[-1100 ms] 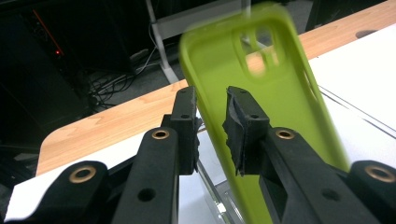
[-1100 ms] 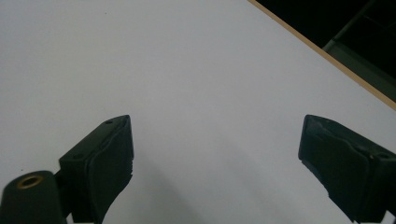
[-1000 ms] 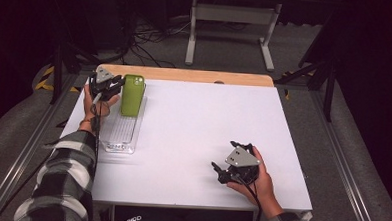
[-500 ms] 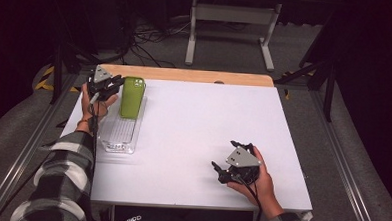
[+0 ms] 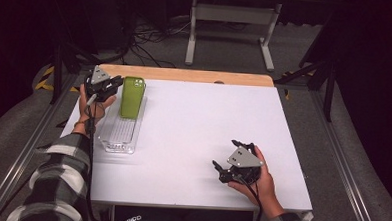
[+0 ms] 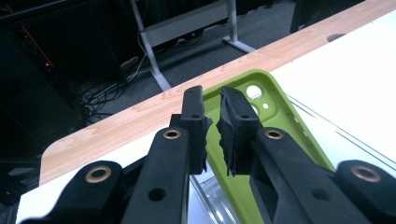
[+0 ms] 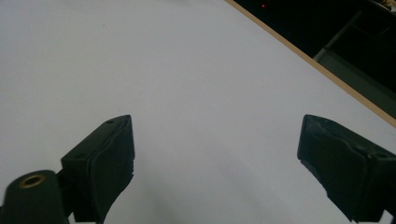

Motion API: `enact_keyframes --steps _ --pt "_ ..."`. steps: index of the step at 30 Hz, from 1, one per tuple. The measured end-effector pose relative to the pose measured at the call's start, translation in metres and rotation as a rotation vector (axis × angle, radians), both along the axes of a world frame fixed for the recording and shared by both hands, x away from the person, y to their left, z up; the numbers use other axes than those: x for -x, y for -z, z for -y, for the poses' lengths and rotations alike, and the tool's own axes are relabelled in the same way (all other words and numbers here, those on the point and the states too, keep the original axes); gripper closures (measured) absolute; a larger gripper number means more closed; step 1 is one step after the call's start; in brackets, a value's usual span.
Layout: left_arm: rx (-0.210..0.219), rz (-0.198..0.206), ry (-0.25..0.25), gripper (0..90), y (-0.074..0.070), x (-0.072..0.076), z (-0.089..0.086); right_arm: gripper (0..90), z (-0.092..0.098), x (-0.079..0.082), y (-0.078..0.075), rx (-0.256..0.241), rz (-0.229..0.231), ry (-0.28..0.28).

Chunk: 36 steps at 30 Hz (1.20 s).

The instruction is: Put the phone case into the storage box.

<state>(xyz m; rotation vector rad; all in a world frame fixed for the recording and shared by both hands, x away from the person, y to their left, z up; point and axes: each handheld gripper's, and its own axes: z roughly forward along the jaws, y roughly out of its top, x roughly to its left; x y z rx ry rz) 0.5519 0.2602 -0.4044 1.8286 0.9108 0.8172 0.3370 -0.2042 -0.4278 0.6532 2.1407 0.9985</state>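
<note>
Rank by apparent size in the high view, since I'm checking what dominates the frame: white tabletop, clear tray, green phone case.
1. White tabletop, by far the largest.
2. Clear tray, longer and wider than the case.
3. Green phone case, smallest, lying on the tray's far end.

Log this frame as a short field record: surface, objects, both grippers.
surface: white table, wood strip along far edge
case: green phone case, far end leaning on clear tray
left gripper: at case's far corner, jaws nearly closed with a narrow gap, grip on the edge unclear
right gripper: near right of table, jaws wide open, nothing between them
</note>
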Motion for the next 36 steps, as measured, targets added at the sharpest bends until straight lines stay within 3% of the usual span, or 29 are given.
enact_keyframes --steps 10,12,15,28,33,36 --pt "0.013 0.024 0.014 80.2 -0.007 0.01 -0.001 12.4 0.0 0.001 -0.002 -0.017 0.008 -0.005" --pt "0.007 0.033 0.02 78.9 -0.009 0.014 0.0 12.5 0.001 0.001 -0.004 -0.051 -0.007 -0.011" --pt "0.013 0.047 0.034 77.7 -0.012 0.021 0.001 12.7 0.003 0.001 -0.007 -0.089 0.0 -0.006" --pt "0.007 0.125 0.102 73.2 -0.021 0.057 0.007 12.8 0.001 0.002 -0.012 -0.106 0.034 -0.016" --pt "-0.015 0.163 0.125 67.8 -0.025 0.072 0.012 12.4 0.004 0.002 -0.014 -0.137 0.048 -0.019" --pt "0.0 0.176 0.134 64.0 -0.026 0.078 0.011 12.3 0.004 0.002 -0.015 -0.144 0.056 -0.016"
